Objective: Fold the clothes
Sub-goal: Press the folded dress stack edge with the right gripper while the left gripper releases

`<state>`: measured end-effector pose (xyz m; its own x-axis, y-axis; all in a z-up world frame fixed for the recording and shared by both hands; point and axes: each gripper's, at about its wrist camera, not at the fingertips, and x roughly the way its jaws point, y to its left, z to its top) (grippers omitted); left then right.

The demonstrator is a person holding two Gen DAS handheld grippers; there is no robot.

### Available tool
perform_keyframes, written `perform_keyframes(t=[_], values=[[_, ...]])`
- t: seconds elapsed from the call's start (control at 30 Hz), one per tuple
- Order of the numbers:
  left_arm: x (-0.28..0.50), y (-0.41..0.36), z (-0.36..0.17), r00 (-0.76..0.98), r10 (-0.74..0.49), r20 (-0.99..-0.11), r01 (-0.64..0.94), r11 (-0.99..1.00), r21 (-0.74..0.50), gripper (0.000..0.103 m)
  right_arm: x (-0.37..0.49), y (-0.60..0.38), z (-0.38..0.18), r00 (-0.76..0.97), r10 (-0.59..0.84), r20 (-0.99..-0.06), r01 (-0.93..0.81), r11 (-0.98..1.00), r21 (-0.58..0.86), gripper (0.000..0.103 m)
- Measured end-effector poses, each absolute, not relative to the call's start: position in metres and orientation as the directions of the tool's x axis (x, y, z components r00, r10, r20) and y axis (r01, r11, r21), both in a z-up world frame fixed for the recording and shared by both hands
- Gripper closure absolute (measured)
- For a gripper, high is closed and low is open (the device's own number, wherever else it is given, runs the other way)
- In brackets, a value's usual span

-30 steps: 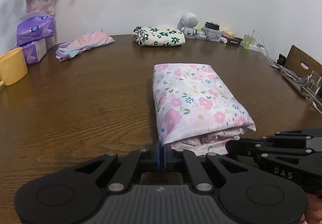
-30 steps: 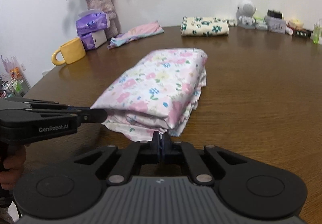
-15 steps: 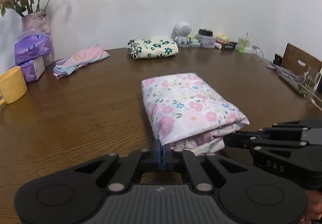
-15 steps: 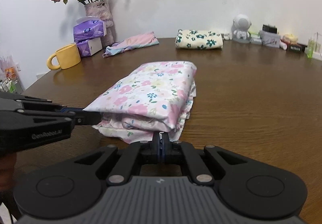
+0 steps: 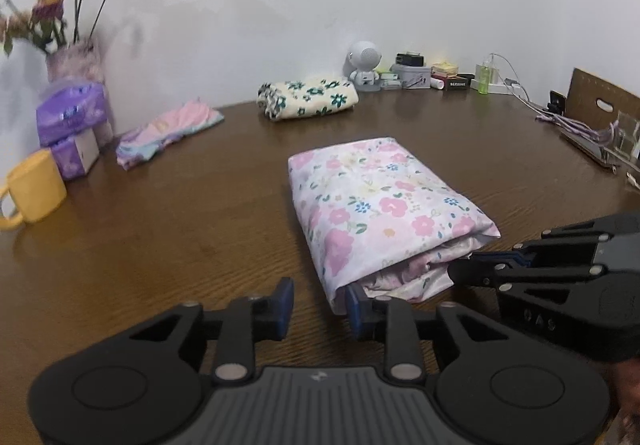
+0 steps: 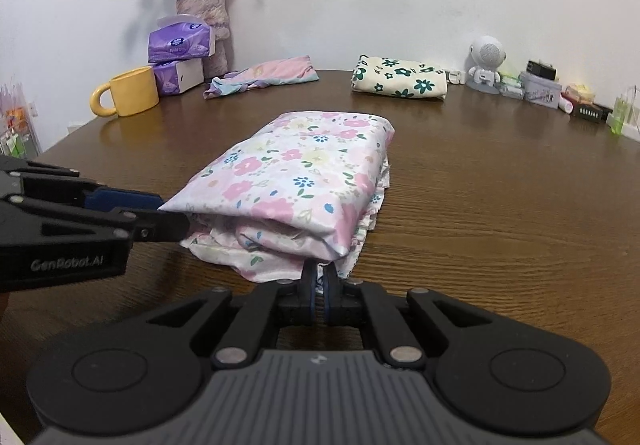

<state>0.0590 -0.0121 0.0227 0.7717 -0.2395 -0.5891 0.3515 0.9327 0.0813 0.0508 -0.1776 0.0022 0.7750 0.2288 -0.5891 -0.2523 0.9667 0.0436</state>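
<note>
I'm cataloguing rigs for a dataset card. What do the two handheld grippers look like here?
Both are matte black plastic with blue finger pads, silver pivot screws and a ribbed grey base. The left gripper reads "GenRobot.AI" on its side; the right gripper reads "DAS". No cables or sleeves show.

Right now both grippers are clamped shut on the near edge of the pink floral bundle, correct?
Not quite. In the left wrist view the left gripper stands open, its jaws apart beside the pink floral bundle. Only the right gripper is closed on the bundle's near edge, as the right wrist view shows.
</note>
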Motion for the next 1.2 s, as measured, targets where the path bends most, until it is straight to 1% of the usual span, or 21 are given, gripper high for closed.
perform_keyframes(t=[0.1,0.23,0.3,0.33,0.37,0.4,0.43,0.6,0.8,0.87,0.9,0.97,1.03,1.1,1.13,1.17,1.2], values=[[0.056,-0.020,0.023,0.786,-0.231,-0.574,0.368,0.920,0.133,0.077,0.048,-0.182,0.004,0.769,0.244,-0.590,-0.254,0.965,0.067,0.096],[0.056,-0.029,0.022,0.795,-0.220,-0.565,0.380,0.907,0.181,0.077,0.044,-0.188,0.007,0.762,0.264,-0.592,-0.256,0.962,0.099,0.094],[0.058,-0.032,0.020,0.793,-0.216,-0.569,0.383,0.904,0.191,0.088,0.046,-0.188,0.006,0.755,0.274,-0.596,-0.260,0.959,0.111,0.092],[0.059,-0.033,0.020,0.792,-0.214,-0.573,0.382,0.904,0.191,0.095,0.047,-0.188,0.005,0.751,0.279,-0.599,-0.263,0.958,0.117,0.091],[0.059,-0.033,0.019,0.791,-0.211,-0.574,0.380,0.905,0.191,0.098,0.048,-0.187,0.004,0.748,0.281,-0.601,-0.265,0.957,0.118,0.091],[0.059,-0.033,0.019,0.793,-0.207,-0.573,0.375,0.907,0.190,0.100,0.049,-0.186,0.004,0.749,0.280,-0.600,-0.267,0.957,0.113,0.093],[0.059,-0.032,0.019,0.795,-0.202,-0.571,0.368,0.910,0.191,0.101,0.049,-0.186,0.004,0.754,0.275,-0.597,-0.265,0.958,0.107,0.100],[0.058,-0.031,0.018,0.795,-0.200,-0.572,0.361,0.914,0.183,0.101,0.057,-0.192,0.008,0.786,0.247,-0.566,-0.242,0.966,0.084,0.101],[0.058,-0.035,0.014,0.790,-0.192,-0.583,0.369,0.907,0.201,0.101,0.061,-0.191,-0.001,0.773,0.241,-0.587,-0.240,0.967,0.081,0.101],[0.058,-0.037,0.014,0.789,-0.194,-0.583,0.374,0.904,0.205,0.099,0.060,-0.191,-0.001,0.771,0.244,-0.588,-0.240,0.967,0.087,0.099],[0.058,-0.037,0.014,0.790,-0.195,-0.582,0.377,0.903,0.209,0.097,0.059,-0.193,-0.001,0.769,0.249,-0.589,-0.239,0.966,0.096,0.096],[0.056,-0.038,0.015,0.792,-0.197,-0.577,0.381,0.899,0.216,0.093,0.057,-0.198,0.000,0.762,0.263,-0.592,-0.233,0.964,0.128,0.093],[0.054,-0.038,0.016,0.794,-0.201,-0.574,0.388,0.894,0.224,0.092,0.053,-0.204,0.002,0.762,0.261,-0.592,-0.228,0.965,0.132,0.083],[0.051,-0.037,0.017,0.794,-0.213,-0.569,0.401,0.887,0.227,0.080,0.048,-0.211,0.004,0.765,0.256,-0.592,-0.222,0.966,0.130,0.080],[0.049,-0.036,0.019,0.794,-0.225,-0.565,0.410,0.884,0.223,0.072,0.045,-0.215,0.006,0.764,0.260,-0.590,-0.224,0.965,0.135,0.080],[0.047,-0.034,0.021,0.793,-0.240,-0.561,0.420,0.881,0.217,0.068,0.042,-0.219,0.009,0.765,0.267,-0.587,-0.226,0.963,0.144,0.080],[0.045,-0.033,0.022,0.793,-0.246,-0.557,0.424,0.879,0.216,0.067,0.040,-0.224,0.012,0.765,0.276,-0.582,-0.229,0.961,0.155,0.080]])
